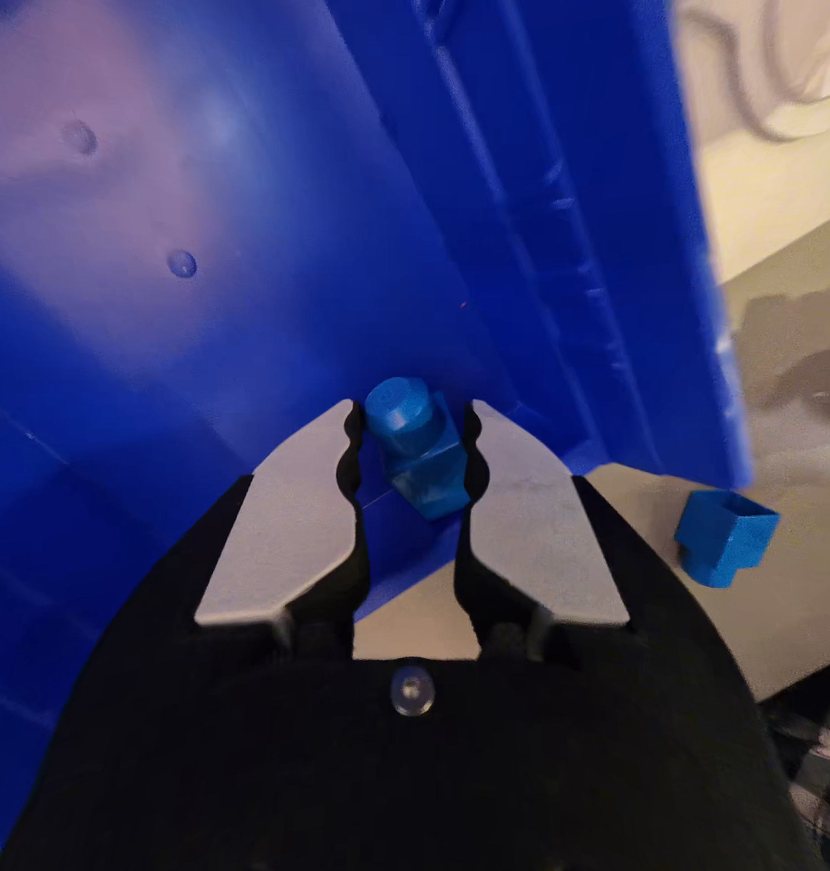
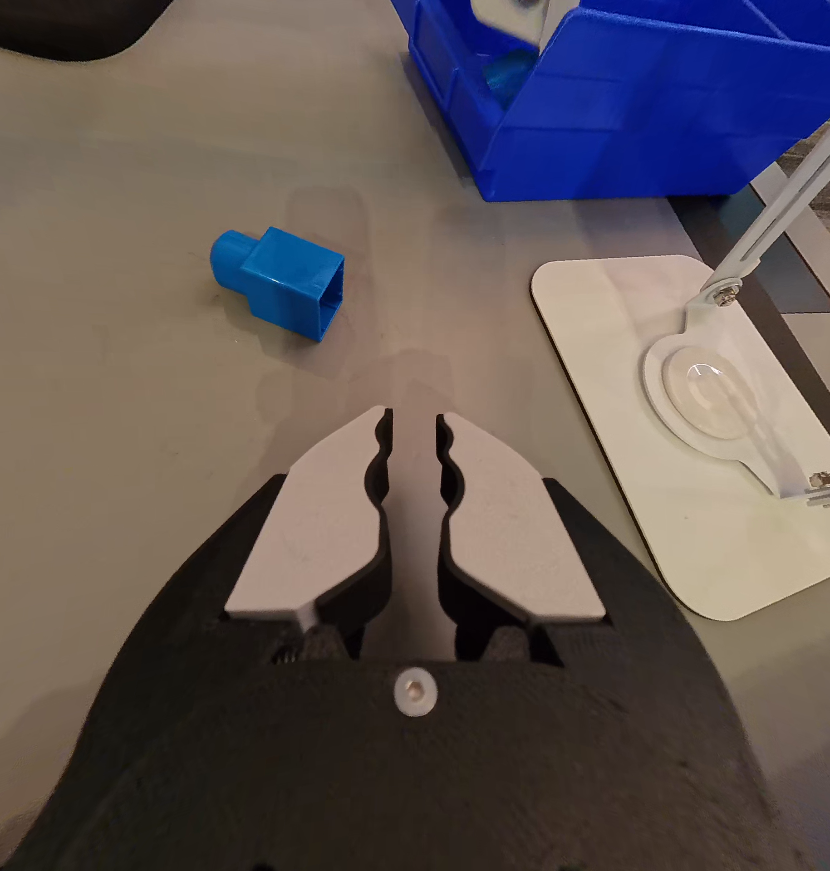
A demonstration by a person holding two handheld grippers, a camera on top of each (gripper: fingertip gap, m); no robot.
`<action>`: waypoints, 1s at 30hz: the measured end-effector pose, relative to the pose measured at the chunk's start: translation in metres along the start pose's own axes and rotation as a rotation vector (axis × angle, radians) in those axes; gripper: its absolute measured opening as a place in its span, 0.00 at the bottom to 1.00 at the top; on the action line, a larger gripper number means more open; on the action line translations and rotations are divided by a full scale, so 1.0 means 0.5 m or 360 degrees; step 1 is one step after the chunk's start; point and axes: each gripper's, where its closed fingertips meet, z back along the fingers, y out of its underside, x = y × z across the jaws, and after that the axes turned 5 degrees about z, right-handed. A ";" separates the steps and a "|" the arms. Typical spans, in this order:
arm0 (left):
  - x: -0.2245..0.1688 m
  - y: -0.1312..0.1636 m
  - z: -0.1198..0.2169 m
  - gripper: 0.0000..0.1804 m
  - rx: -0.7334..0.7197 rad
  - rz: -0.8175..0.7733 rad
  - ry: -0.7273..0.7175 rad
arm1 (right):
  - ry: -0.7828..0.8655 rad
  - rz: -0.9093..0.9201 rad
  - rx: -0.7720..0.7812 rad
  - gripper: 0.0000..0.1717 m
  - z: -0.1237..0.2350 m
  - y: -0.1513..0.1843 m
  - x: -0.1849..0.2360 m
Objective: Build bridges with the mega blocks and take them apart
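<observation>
— Left tongs (image 1: 413, 414) sit at the bottom centre of the left wrist view, jaws partly open around a blue block (image 1: 415, 447) inside the bin (image 1: 215, 330). Is it gripped?

— Hard to call. The block's stud touches the left pad (image 1: 354, 433), and its square body lies against the right pad (image 1: 472, 452), tilted with the stud pointing up and left. Whether both pads press on it cannot be told.

— And the right tongs (image 2: 414, 414)?

— Bottom centre of the right wrist view, jaws a narrow gap apart, with only bare table (image 2: 120, 424) between the pads. Nothing is held.

— Where are the other blocks?

— A second block (image 2: 281, 283) lies on its side left of centre in the right wrist view, stud pointing upper left, hollow end toward lower right, well apart from the right tongs. It shows too at the lower right of the left wrist view, on the table outside the bin's wall.

— Anything else?

— The bin fills the upper right of the right wrist view. A white plate (image 2: 639, 518) with a clear dome and a thin metal arm lies at the right edge.
</observation>
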 end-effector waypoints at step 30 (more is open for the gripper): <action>-0.252 0.253 -0.013 0.21 0.0123 -0.0751 0.0056 | -0.0019 0.0010 0.0029 0.10 -0.002 0.006 0.006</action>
